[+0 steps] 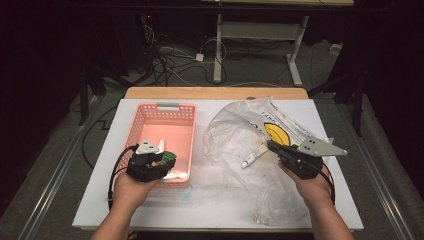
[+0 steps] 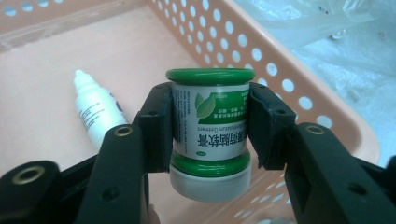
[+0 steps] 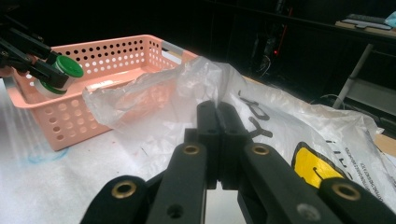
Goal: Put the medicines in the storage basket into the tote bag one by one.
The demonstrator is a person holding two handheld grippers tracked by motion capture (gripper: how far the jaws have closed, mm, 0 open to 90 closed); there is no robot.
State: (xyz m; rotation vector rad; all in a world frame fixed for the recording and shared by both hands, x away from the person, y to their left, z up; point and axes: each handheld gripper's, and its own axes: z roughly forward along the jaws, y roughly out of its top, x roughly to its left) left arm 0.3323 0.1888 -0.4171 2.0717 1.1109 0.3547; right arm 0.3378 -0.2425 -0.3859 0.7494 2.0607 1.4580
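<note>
My left gripper is shut on a green-and-white ointment jar, clamped by its sides and held over the near end of the pink basket. A white dropper bottle lies on the basket floor. My right gripper has its jaws together on the edge of a clear plastic bag, which carries a yellow print. A small white tube lies in the bag near the right gripper's tips. The right gripper view shows the jar in the left gripper above the basket.
A white mat covers the table, with a wooden edge at the back. A faint blue ring marks the mat in front of the basket. Cables and a desk frame stand on the dark floor beyond.
</note>
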